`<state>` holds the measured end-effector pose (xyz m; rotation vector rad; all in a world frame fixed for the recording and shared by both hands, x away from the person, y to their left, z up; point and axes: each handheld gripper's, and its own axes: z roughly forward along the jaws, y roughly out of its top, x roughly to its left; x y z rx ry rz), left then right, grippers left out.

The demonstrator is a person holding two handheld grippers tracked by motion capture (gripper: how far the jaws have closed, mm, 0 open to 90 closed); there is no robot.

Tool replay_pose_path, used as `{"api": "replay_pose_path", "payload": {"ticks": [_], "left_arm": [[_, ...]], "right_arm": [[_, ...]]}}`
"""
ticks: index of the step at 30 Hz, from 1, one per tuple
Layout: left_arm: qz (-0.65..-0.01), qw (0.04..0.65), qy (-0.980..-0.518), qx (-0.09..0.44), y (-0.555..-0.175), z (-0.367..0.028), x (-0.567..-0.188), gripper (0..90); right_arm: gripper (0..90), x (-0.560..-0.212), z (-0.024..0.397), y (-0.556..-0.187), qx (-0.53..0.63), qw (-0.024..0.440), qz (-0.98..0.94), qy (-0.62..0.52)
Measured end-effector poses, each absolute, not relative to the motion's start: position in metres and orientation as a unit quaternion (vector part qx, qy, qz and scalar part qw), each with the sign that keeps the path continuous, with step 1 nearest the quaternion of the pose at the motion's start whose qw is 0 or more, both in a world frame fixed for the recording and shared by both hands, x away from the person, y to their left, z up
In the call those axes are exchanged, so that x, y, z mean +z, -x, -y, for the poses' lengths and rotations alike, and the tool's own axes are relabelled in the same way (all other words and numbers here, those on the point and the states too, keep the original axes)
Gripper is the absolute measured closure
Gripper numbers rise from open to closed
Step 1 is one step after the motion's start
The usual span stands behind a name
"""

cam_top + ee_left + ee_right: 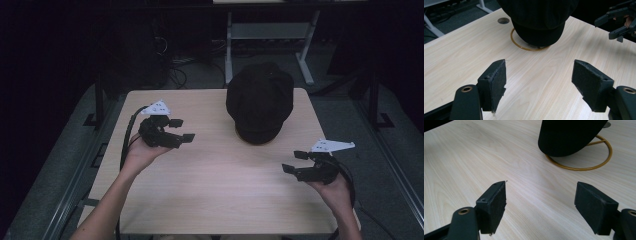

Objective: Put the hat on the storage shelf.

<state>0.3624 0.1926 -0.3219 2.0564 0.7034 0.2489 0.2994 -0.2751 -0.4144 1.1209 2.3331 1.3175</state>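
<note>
A black cap (260, 102) sits on a gold wire stand (529, 47) in the upper centre of the high view, at the far edge of the pale wooden worktop (220, 185). My left gripper (181, 130) at centre left and my right gripper (295, 161) at lower right both gape wide, holding nothing, well apart from the cap.
</note>
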Motion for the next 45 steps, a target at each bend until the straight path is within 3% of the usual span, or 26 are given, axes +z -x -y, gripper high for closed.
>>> {"api": "replay_pose_path", "payload": {"ticks": [45], "left_arm": [[-0.326, 0.450, -0.825, 0.101, -0.334, -0.228, -0.383, 25.9]], "right_arm": [[25.0, -0.418, 0.275, -0.299, 0.441, 0.119, -0.802, -0.384]]}}
